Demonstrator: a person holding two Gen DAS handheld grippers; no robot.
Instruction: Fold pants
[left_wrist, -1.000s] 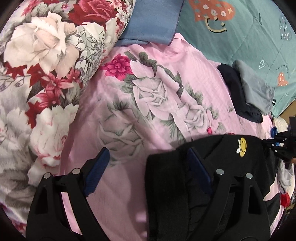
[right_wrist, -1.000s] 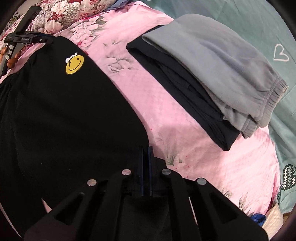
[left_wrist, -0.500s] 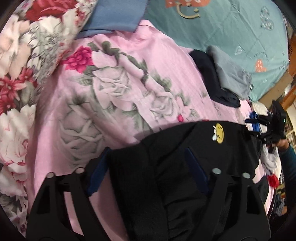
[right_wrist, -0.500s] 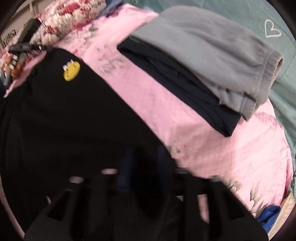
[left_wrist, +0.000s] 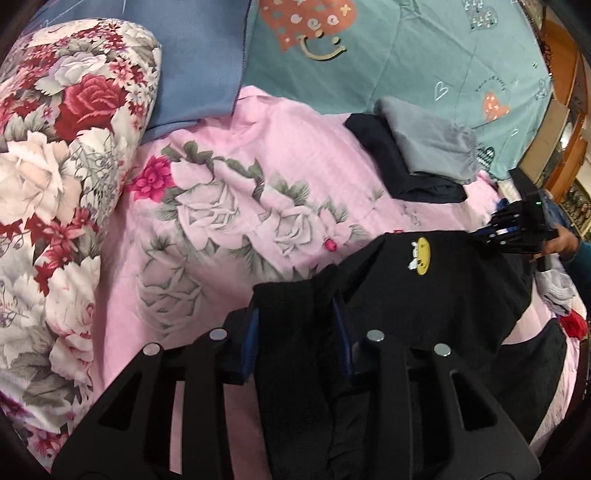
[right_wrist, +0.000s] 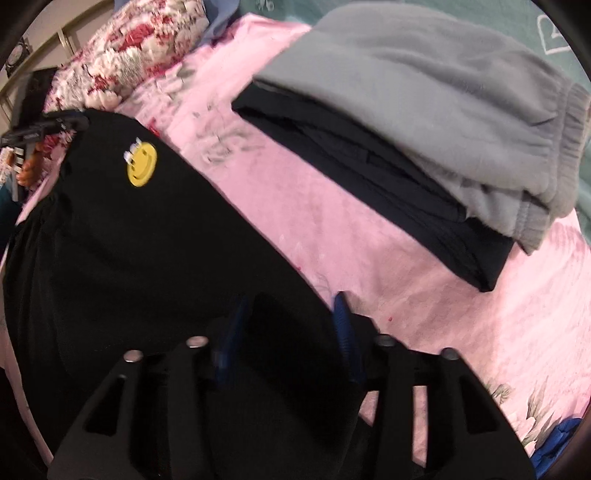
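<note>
Black pants (left_wrist: 436, 295) with a yellow smiley patch (left_wrist: 422, 256) lie on the pink floral bedsheet (left_wrist: 240, 206). My left gripper (left_wrist: 295, 332) is partly closed around a bunched fold of the pants' black fabric, its jaws still apart. In the right wrist view the pants (right_wrist: 147, 251) and patch (right_wrist: 141, 163) fill the left side. My right gripper (right_wrist: 286, 328) stands open with the pants' edge between its blue pads. The right gripper also shows in the left wrist view (left_wrist: 517, 229), at the far end of the pants.
A folded grey garment (right_wrist: 424, 92) lies on a folded dark navy one (right_wrist: 369, 177) to the right on the sheet. A floral quilt (left_wrist: 48, 184), a blue pillow (left_wrist: 199, 62) and a teal blanket (left_wrist: 406, 55) lie beyond.
My right gripper went from shut to open over the pants' edge. My left gripper moved over the pants and narrowed around a fold of black fabric.
</note>
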